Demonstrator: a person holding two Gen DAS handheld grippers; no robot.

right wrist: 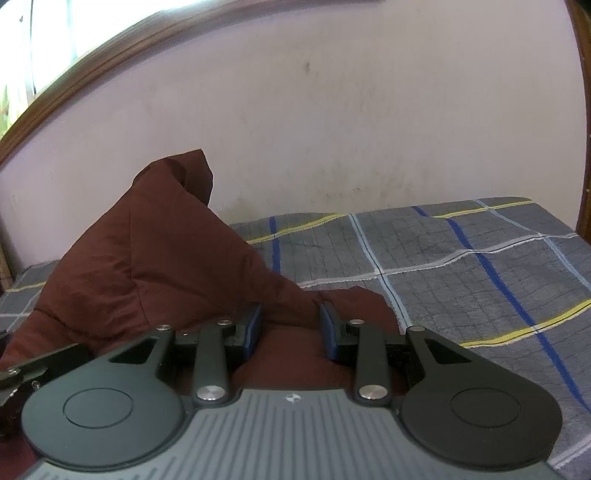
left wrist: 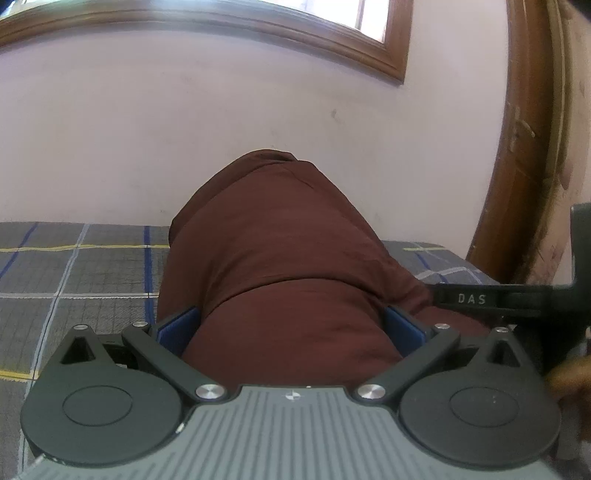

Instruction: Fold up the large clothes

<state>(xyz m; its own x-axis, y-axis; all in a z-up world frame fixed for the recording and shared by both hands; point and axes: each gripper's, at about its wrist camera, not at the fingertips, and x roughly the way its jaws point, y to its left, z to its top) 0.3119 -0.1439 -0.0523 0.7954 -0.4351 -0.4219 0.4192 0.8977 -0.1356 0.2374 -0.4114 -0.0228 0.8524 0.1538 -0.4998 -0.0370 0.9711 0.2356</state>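
A large maroon garment [left wrist: 280,251] lies bunched on a plaid bedsheet [left wrist: 74,273]. My left gripper [left wrist: 290,328] is wide open, its blue pads [left wrist: 177,328] on either side of a thick mound of the cloth. In the right wrist view the garment [right wrist: 147,258] rises in a peak at the left. My right gripper [right wrist: 290,325] has its blue pads [right wrist: 253,326] partly apart with a fold of the cloth between them. The right gripper's body also shows at the right edge of the left wrist view [left wrist: 509,299].
The bed with its grey, blue and yellow plaid sheet [right wrist: 461,266] runs to a pale pink wall [right wrist: 332,129]. A wooden window frame [left wrist: 258,26] is above, and a wooden door frame [left wrist: 524,147] stands at the right.
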